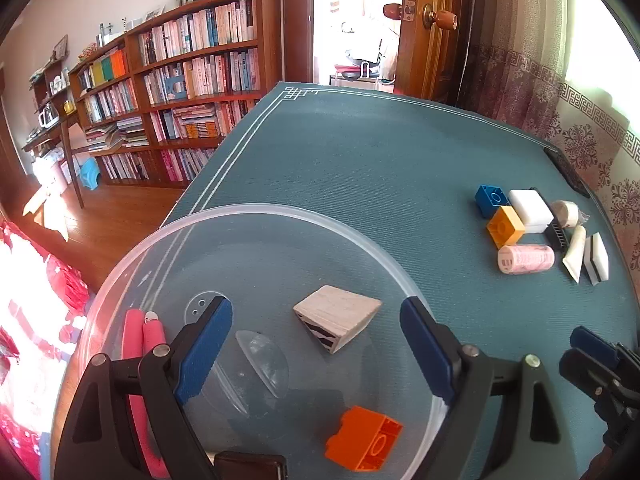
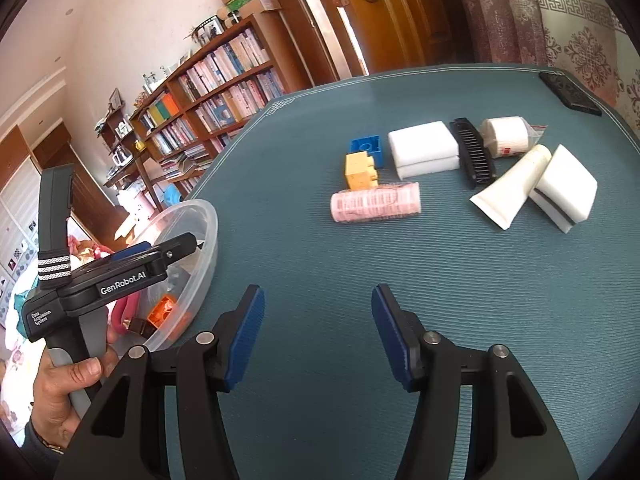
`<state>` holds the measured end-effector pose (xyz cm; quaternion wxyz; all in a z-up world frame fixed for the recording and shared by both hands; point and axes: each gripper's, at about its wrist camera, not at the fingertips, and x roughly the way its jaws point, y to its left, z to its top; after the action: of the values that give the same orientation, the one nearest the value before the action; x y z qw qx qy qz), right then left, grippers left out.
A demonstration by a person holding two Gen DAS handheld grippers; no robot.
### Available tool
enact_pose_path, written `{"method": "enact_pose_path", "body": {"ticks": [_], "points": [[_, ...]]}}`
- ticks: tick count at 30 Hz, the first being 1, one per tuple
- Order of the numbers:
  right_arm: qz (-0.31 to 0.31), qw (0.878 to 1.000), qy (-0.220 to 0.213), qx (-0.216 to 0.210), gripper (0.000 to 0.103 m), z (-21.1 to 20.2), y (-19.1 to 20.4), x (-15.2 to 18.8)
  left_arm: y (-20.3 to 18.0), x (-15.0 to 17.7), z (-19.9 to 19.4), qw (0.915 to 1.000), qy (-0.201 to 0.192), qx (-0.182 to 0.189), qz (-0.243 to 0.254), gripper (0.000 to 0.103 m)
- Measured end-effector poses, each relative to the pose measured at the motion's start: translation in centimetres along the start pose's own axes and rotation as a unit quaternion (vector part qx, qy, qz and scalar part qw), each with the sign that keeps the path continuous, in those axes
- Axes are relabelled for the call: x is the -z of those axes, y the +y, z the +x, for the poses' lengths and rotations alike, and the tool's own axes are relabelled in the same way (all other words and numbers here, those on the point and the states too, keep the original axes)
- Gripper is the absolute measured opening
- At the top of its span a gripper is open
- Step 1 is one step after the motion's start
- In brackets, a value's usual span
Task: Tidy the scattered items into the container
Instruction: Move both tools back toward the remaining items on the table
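Partly done: clear plastic container (image 1: 132,264), lower left of the left wrist view, already holding an orange brick (image 1: 366,444), striped sponge (image 1: 338,320) and pink item (image 1: 138,336). Eight items or so left clustered on the teal table (image 2: 440,280), upper right of the right wrist view: pink roll (image 2: 376,202), yellow brick (image 2: 361,170), white tube (image 2: 510,184), black comb (image 2: 474,152). Left hand-held gripper (image 1: 316,344) and right hand-held gripper (image 2: 318,332) both spread wide, empty.

Wooden bookshelf (image 1: 180,80) standing along wall; door (image 1: 428,28) hanging open; patterned curtain (image 1: 560,112) bordering teal-covered desk (image 1: 360,152).

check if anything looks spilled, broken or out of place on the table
Nothing spilled or broken. The yellow brick lies tipped on its side against the blue brick, and the rest remain scattered outside the clear container, which is the tidying left to do.
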<state>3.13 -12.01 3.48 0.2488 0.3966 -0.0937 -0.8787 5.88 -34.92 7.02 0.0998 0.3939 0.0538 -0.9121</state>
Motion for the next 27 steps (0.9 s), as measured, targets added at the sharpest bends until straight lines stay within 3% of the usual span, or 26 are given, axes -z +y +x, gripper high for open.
{"method": "enact_pose_path", "body": {"ticks": [12, 18, 27], "points": [[0.064, 0.995, -0.023, 0.074, 0.06, -2.3, -7.7, -0.5, -5.4, -1.8, -0.7, 0.9991, -0.017, 0.029, 0.026, 0.09], [0.081, 0.99, -0.04, 0.11, 0.069, -3.8, -11.2, -1.7, -8.7, -2.0, -0.3, 0.9973, -0.012, 0.05, 0.053, 0.09], [0.014, 0.99, -0.038, 0.138, 0.078, -3.1, -12.7, -4.2, -11.6, -1.9, 1.7, 0.9926, 0.031, 0.102, 0.057, 0.09]]}}
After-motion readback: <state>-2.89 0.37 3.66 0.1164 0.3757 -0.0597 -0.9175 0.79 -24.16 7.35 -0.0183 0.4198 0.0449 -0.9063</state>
